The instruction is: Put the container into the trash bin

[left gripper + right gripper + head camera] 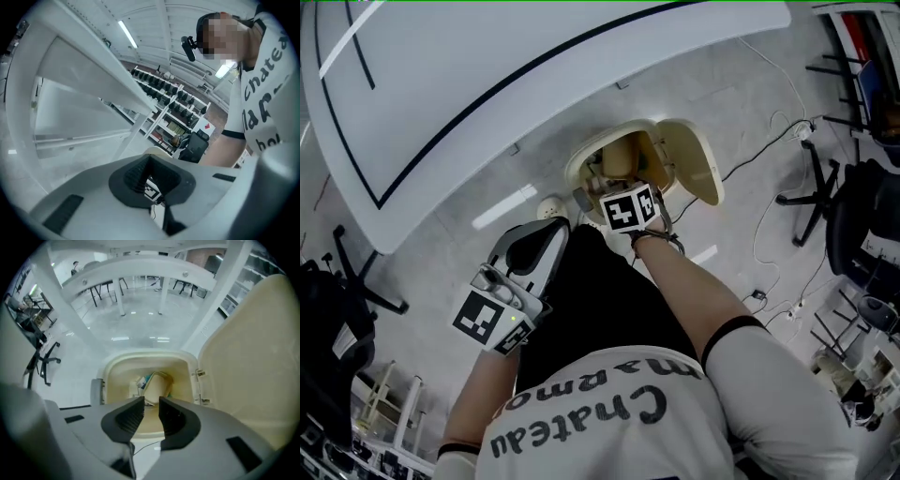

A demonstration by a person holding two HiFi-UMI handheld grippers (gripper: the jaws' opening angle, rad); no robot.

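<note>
While I watch from the head view, the right gripper (628,208) hangs directly over the open trash bin (581,167), its marker cube covering part of the opening. Through the right gripper view, its fingers (132,416) stand a narrow gap apart with nothing between them, and they point straight down into the bin (140,358). The container (154,383) lies at the bottom of the bin, a cream-coloured shape with a bit of blue and white showing beside it. It is clear of the fingers and well below them. The lid (253,357) is swung up and stands open on the right side of the bin, and I can see it in the head view too (696,159).

The left gripper (534,246) is held back near the person's body, apart from the bin. In the left gripper view its fingers (133,176) meet at the tips and grip nothing. They point towards storage shelving (173,108) across the room. A white bench (487,84) stands just beyond the bin on the pale floor (741,103).
</note>
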